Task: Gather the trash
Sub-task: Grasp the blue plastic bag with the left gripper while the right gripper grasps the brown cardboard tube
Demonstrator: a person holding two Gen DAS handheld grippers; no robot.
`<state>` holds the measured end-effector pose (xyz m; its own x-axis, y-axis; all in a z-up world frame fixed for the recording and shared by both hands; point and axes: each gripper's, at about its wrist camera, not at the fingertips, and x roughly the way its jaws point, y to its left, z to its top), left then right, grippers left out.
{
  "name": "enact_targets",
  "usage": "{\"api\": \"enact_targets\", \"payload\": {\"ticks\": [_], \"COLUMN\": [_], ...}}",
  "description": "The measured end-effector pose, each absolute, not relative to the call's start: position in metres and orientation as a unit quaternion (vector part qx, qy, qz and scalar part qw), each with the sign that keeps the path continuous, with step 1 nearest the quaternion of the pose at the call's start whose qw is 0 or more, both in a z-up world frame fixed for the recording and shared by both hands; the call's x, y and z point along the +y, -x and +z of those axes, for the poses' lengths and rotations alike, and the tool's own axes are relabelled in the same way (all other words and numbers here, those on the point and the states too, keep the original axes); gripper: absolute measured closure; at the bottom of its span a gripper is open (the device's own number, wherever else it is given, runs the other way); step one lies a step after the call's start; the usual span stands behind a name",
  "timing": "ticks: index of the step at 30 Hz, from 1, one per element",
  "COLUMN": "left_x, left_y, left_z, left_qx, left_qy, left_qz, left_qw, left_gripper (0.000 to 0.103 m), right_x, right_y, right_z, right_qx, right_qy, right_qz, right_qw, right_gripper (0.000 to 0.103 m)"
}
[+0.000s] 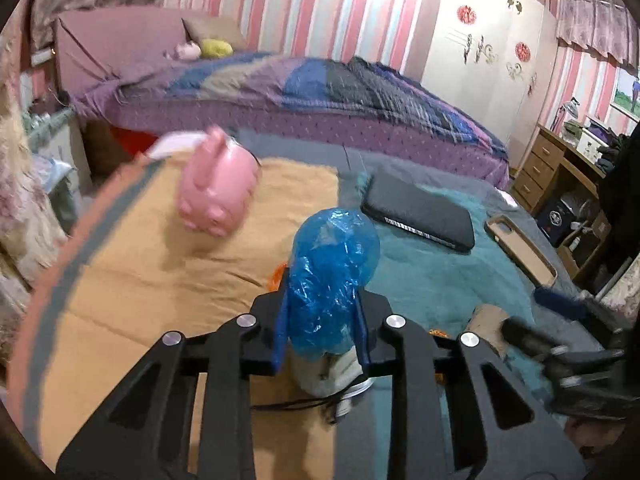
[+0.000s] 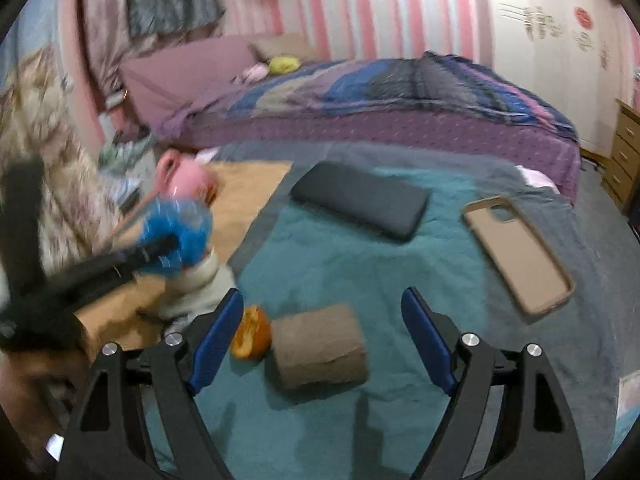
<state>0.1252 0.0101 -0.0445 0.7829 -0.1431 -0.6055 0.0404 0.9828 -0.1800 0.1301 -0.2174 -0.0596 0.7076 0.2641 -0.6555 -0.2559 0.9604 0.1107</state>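
1. The left claw (image 1: 322,322) is clamped on a crumpled blue plastic bag (image 1: 334,276), which is gripped low down so that its bulk stands up above the pads; judged from this, the bag is meant to receive the trash.
2. Under the bag a pale jar-like object (image 1: 334,376) is seen, its exact nature not being clear.
3. The right claw (image 2: 322,336) is held apart, with nothing pressed between its pads; it is pointed down at a brown cardboard roll (image 2: 320,346) lying on the teal blanket (image 2: 360,264), which is taken to be the next piece of trash.
4. Just beside the roll, touching or nearly so, an orange peel (image 2: 252,338) lies close to the left pad and may be caught along with the roll.
5. Further off on the blanket, a black case (image 2: 360,200) and a tan phone cover (image 2: 520,252) are laid well clear of the roll.
6. A pink piggy bank (image 1: 218,188) is seen on the orange cloth (image 1: 140,264); a bed (image 1: 320,92) lies behind.
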Motion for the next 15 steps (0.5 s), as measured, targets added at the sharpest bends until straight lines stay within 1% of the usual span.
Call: {"api": "enact_targets", "payload": {"ticks": [2,6,7,8,12,15], "left_x": [0.021,0.017,0.016,0.015,0.007,0.001], "left_y": [-0.114,-0.097,-0.092,-0.086,-0.069,-0.063], "left_z": [-0.033,-0.022,-0.021,-0.019,-0.012,-0.008], "left_qx": [0.313,0.301,0.298,0.296,0.288,0.283], "left_qy": [0.112,0.098,0.097,0.1,0.095,0.088], "left_qz": [-0.048,-0.048,-0.048,-0.048,-0.066,-0.074], "left_qw": [0.942,0.947,0.948,0.949,0.951,0.952], "left_gripper": [0.078,0.078,0.078,0.078,0.078,0.078], "right_x": [-0.21,-0.205,-0.205,-0.206,-0.214,-0.221], "right_y": [-0.135,-0.144,-0.147,-0.148,-0.142,-0.13], "right_z": [-0.064,-0.079,-0.087,-0.089,-0.085,-0.072], "right_qx": [0.364,0.397,0.41,0.414,0.407,0.379], "right_qy": [-0.005,-0.004,-0.011,-0.015,-0.035,-0.034], "right_qz": [0.143,0.145,0.152,0.153,0.161,0.157], "right_qw": [0.92,0.906,0.899,0.897,0.899,0.911], "right_gripper": [0.023,0.024,0.031,0.047,0.048,0.048]}}
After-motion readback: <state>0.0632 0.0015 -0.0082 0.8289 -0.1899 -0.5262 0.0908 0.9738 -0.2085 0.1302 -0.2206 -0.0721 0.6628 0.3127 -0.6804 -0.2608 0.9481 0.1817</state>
